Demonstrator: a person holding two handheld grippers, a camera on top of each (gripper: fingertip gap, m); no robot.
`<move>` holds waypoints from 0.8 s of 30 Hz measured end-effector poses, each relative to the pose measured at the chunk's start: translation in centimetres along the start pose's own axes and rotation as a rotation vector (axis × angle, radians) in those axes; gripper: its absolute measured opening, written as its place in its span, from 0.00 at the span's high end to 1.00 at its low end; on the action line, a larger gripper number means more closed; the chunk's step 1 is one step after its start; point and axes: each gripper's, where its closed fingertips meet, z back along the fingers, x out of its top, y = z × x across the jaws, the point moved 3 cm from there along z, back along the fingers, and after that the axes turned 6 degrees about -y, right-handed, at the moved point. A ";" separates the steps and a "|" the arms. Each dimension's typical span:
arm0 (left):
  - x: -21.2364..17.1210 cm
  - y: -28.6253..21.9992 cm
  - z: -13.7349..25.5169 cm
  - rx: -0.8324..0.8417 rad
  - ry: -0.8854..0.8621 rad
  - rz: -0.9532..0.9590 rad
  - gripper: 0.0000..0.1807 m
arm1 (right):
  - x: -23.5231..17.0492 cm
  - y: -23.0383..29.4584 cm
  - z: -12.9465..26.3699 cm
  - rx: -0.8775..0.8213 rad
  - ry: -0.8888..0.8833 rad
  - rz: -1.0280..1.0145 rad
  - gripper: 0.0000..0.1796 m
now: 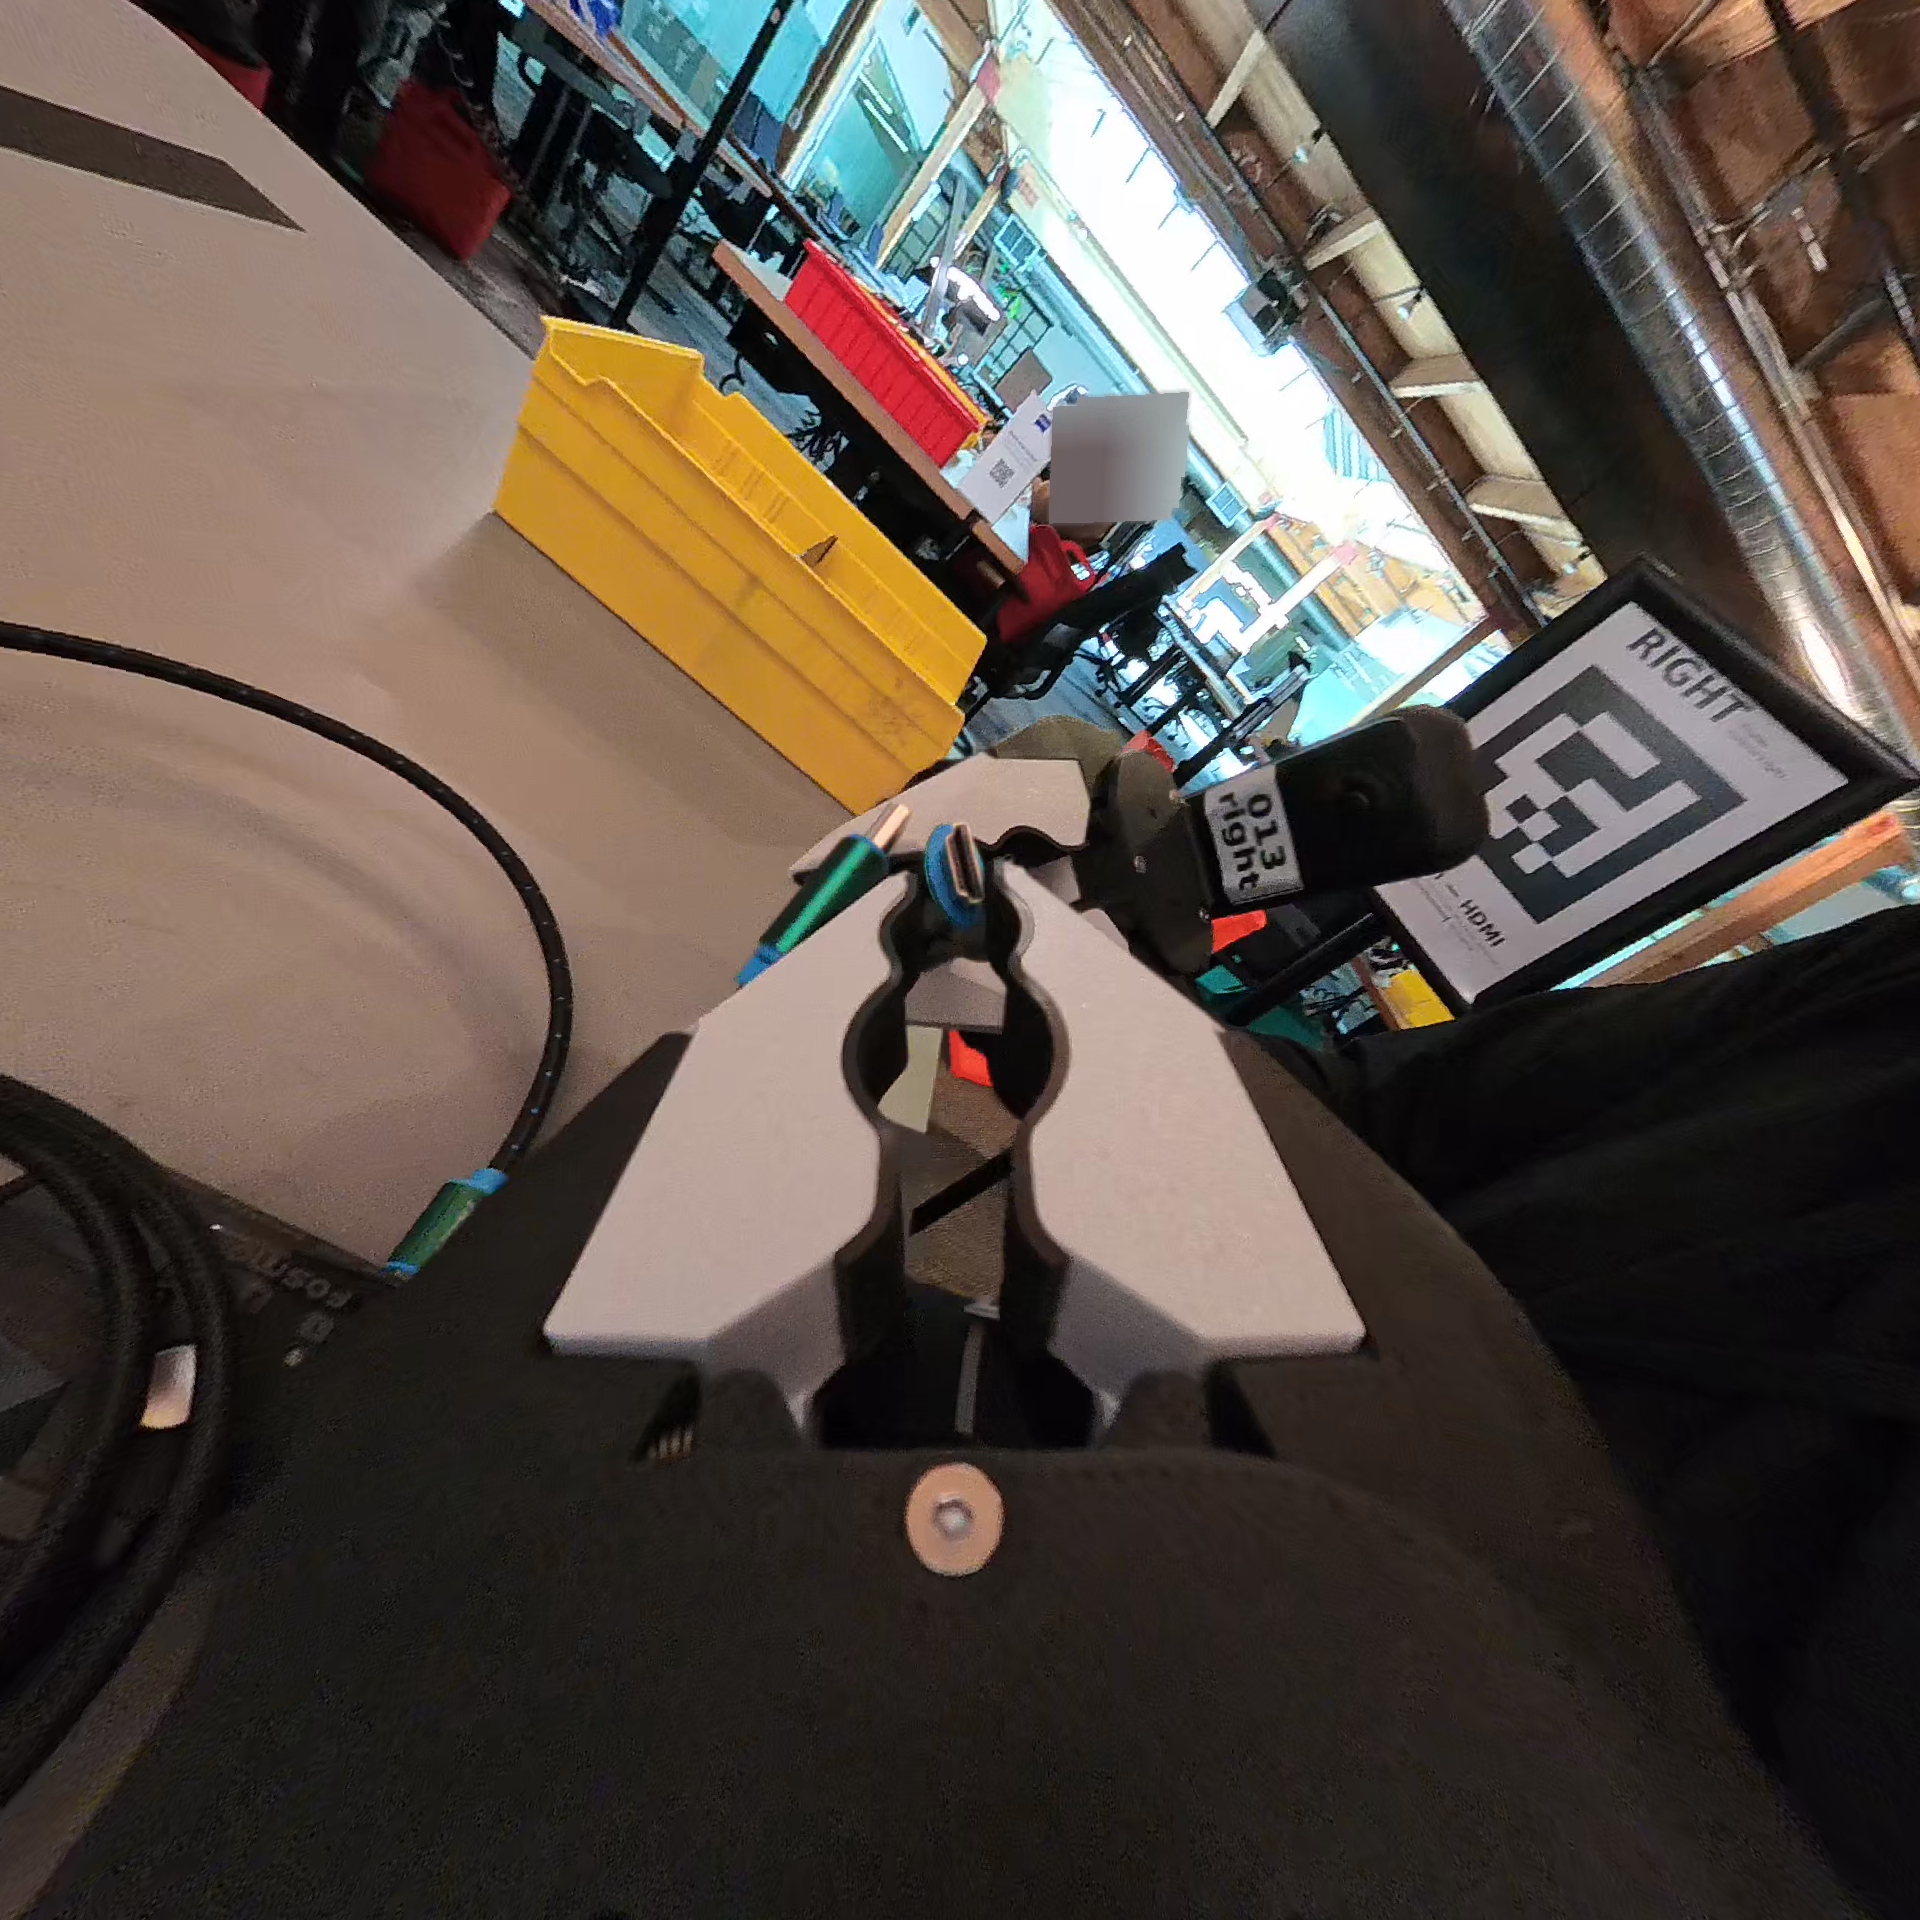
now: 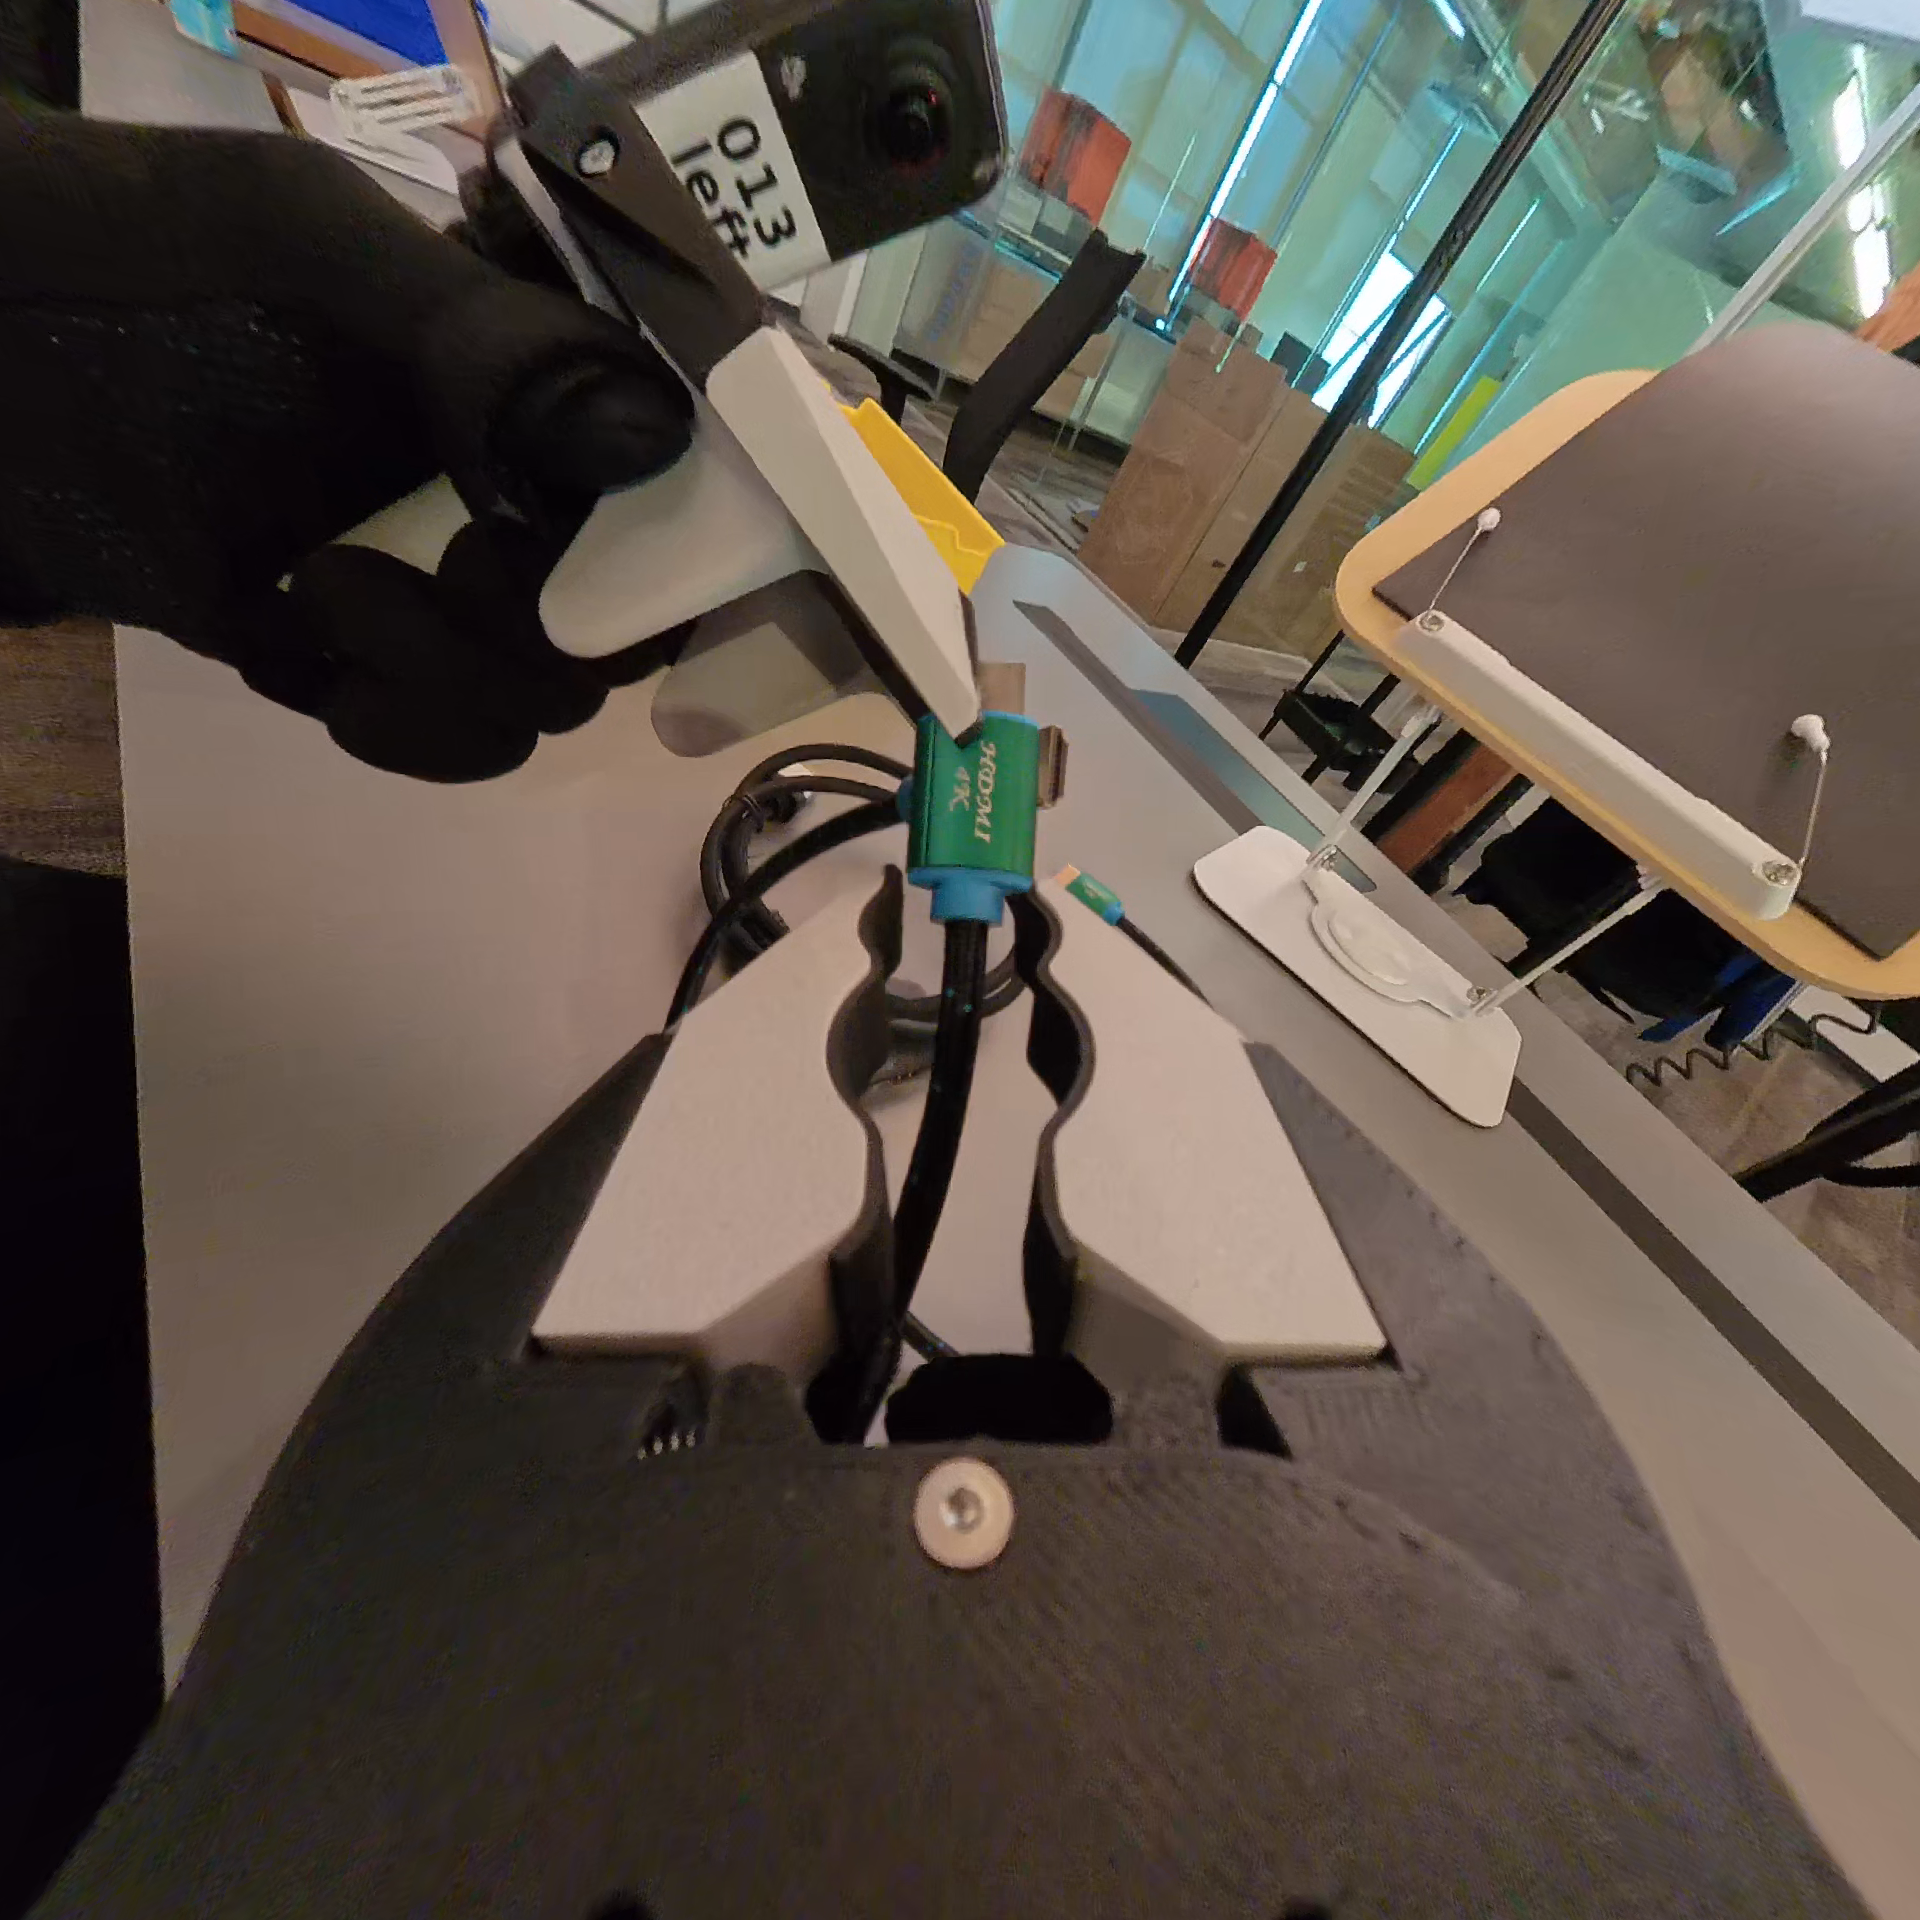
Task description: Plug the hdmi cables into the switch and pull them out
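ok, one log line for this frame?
state: plug held in air, unplugged | left gripper: fingers shut on HDMI plug | right gripper: fingers straddle its cable, grip unclear

You can find writing on six things, and I do not repeat the words. In the left wrist view, a white label [image 1: 1252,842] with black print is on a black camera [image 1: 1351,800]. Behind it stands a framed sign [image 1: 1621,790] with a square marker. A white card [image 1: 1003,468] stands on a far desk, and a black box [image 1: 301,1299] has pale letters. In the right wrist view, a second white label [image 2: 738,177] is on another camera [image 2: 894,114], and the green plug [image 2: 971,810] has pale lettering.
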 end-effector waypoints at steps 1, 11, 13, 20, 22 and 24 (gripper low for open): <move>0.1 -0.1 0.0 -0.013 -0.006 0.009 0.95 | 0.2 0.0 0.0 0.000 -0.014 -0.001 0.90; 0.8 -0.9 0.4 -0.130 -0.072 0.085 0.96 | 2.0 -0.2 0.5 -0.026 -0.125 0.000 0.88; 0.8 -0.8 0.5 -0.133 -0.077 0.092 0.95 | 2.4 -0.3 0.6 -0.036 -0.142 0.000 0.87; 0.7 -0.9 0.4 -0.163 -0.087 0.127 0.96 | 2.7 -0.3 0.8 -0.050 -0.157 0.031 0.90; 0.7 -0.9 0.4 -0.174 -0.090 0.136 0.96 | 2.8 -0.3 0.8 -0.054 -0.160 0.039 0.90; 0.7 -0.9 0.4 -0.181 -0.090 0.140 0.96 | 2.9 -0.3 0.9 -0.060 -0.164 0.049 0.90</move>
